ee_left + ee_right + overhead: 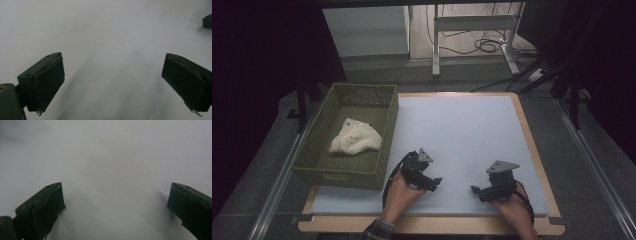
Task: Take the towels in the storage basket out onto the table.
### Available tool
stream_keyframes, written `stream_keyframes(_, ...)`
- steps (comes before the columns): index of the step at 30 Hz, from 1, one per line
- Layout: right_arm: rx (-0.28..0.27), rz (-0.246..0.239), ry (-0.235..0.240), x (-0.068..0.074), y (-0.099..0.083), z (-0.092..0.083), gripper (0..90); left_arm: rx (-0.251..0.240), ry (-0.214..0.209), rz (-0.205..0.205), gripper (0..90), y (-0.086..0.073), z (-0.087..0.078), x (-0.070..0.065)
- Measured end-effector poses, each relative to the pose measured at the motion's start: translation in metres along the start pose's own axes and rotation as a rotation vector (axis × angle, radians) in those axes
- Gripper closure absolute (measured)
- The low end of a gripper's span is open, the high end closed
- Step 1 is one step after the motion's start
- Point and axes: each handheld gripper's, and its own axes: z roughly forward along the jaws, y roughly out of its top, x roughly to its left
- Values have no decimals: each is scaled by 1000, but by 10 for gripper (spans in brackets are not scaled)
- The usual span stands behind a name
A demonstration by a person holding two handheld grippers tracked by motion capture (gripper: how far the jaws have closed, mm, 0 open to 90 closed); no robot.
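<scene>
A crumpled cream cloth (355, 137) lies inside a green woven basket (327, 172) at the table's left. My left gripper (437, 183) rests low on the pale grey mat (462, 130) near the front, just right of the basket, pointing right. In the left gripper view its jaws stand wide apart around bare mat, the left gripper (112, 85) open. My right gripper (475, 191) rests near the front right, pointing left toward the other. The right gripper (115, 212) is open too, with nothing between its pads. A dark tip of the right gripper (207, 21) shows at the left gripper view's far right.
The mat covers a wooden table (532, 145) whose edge shows around it. Beyond the table are a white desk frame (472, 25) and cables (487, 45) on the floor. Dark curtains stand on both sides. Metal rails (592, 165) run along the table's flanks.
</scene>
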Motion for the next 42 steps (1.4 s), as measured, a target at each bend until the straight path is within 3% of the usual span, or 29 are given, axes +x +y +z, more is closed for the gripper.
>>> stream_keyframes(21,2,-4,0,0,0,0,8,79,-70,-3,48,42,-2,21)
stream_keyframes(33,0,-6,-1,0,0,0,8,155,-24,11,47,74,-13,40)
stream_keyframes(42,0,-6,-1,0,0,0,8,193,28,21,47,95,-31,57)
